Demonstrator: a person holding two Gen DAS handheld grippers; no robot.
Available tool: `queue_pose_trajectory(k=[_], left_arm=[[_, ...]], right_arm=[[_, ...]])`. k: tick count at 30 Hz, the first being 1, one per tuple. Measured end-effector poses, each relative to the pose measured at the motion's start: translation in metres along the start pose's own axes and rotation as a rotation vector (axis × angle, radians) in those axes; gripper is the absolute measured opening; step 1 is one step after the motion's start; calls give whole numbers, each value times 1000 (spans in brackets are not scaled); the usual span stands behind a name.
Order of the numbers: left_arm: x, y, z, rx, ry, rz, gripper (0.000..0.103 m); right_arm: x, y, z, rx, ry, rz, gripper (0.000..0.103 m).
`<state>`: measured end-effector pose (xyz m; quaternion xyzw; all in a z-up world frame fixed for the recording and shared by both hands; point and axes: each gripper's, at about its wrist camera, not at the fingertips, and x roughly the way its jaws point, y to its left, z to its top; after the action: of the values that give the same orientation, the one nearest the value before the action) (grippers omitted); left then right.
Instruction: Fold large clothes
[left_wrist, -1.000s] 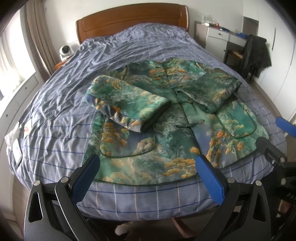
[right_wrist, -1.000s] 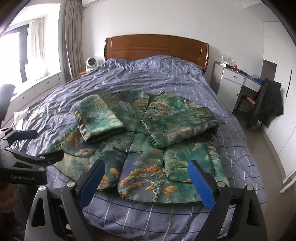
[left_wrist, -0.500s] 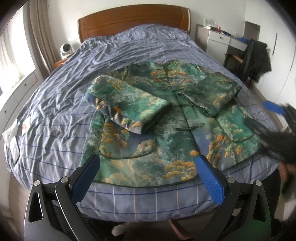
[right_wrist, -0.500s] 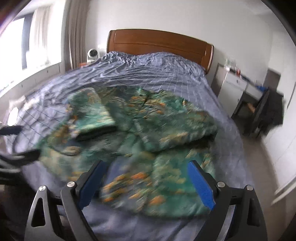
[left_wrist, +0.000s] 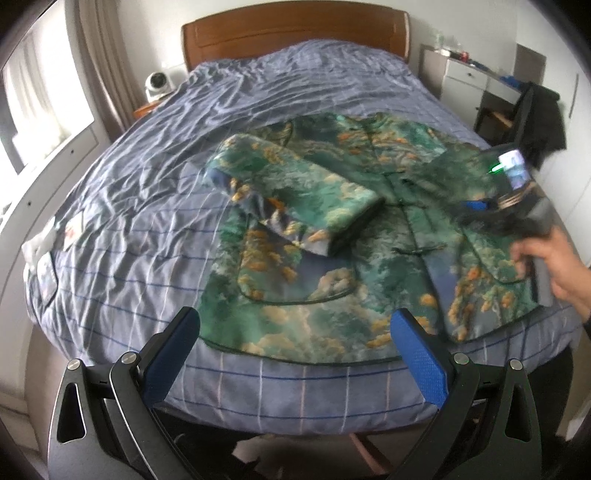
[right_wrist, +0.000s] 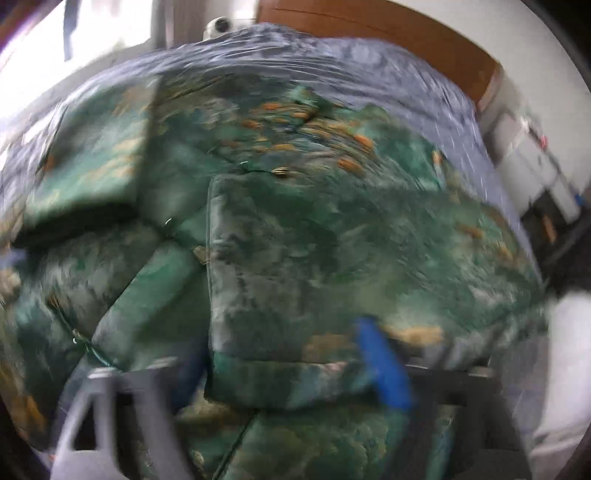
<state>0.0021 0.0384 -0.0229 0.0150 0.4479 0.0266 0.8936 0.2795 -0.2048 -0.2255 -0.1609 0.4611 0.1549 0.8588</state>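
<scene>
Left wrist view: green padded jacket w/ orange-and-cloud print (left_wrist: 332, 229) lies flat on the blue checked bedsheet (left_wrist: 140, 206), centre to right of frame, both sleeves folded in over the chest. Left gripper (left_wrist: 295, 350) sits at the bottom edge, blue pads spread wide, nothing between them; the jacket hem is just beyond the tips, not touched. At right of frame the right gripper (left_wrist: 480, 210), motion-blurred, is over the folded right-side sleeve, a person's hand (left_wrist: 550, 258) on its handle.

Right wrist view: heavily blurred. Jacket (right_wrist: 295, 221) fills the frame; the folded sleeve's cuff end (right_wrist: 288, 376) sits at lower centre, right by the gripper (right_wrist: 291, 369). One blue pad (right_wrist: 384, 373) shows right of the cuff, the other is a dim smear to the left. Jaws are closing w/ the cuff edge between them; can't tell if the pads press yet.

Risks, judged:
- Fast approach + thick padded cloth: jaws may pinch only the top layer, so the sleeve unfolds when lifted.
- Could also catch the jacket body under the cuff and drag the whole piece out of line.
- Left gripper idle, so nothing pins the hem; a pull from the right side may slide the jacket on the sheet.
</scene>
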Motion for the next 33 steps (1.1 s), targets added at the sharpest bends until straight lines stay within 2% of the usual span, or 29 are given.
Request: queue_pose_trajectory(k=[1, 2, 7, 10, 14, 18, 21, 27, 28, 30, 31, 33], left_arm=[[3, 1, 0, -5, 10, -1, 103], [6, 1, 0, -8, 16, -3, 103], [11, -4, 4, 7, 18, -12, 103], [12, -8, 7, 26, 8, -12, 103], [14, -9, 13, 48, -5, -11, 103], [17, -6, 22, 73, -21, -60, 103], [20, -1, 32, 100, -35, -113, 103], [37, 5, 51, 205, -53, -149, 103], [45, 5, 56, 235, -48, -146, 103], [55, 4, 64, 281, -38, -174, 103], [64, 0, 69, 328, -29, -188, 103], [78, -8, 72, 407, -21, -185, 103]], right_arm=[[-7, -6, -1, 26, -9, 15, 18], [-24, -14, -2, 57, -46, -25, 16], [-113, -56, -14, 184, -225, -63, 15], [-182, -103, -31, 299, -348, -144, 15], [-234, -173, -64, 489, -448, -278, 15], [-243, -236, -108, 692, -424, -379, 15], [-220, -280, -147, 796, -346, -487, 15], [-169, -319, -211, 950, -189, -477, 17], [-164, -319, -218, 966, -178, -477, 20], [-157, -316, -232, 982, -133, -527, 50], [-158, -315, -236, 980, -125, -543, 55], [-163, -301, -240, 958, -124, -562, 55]])
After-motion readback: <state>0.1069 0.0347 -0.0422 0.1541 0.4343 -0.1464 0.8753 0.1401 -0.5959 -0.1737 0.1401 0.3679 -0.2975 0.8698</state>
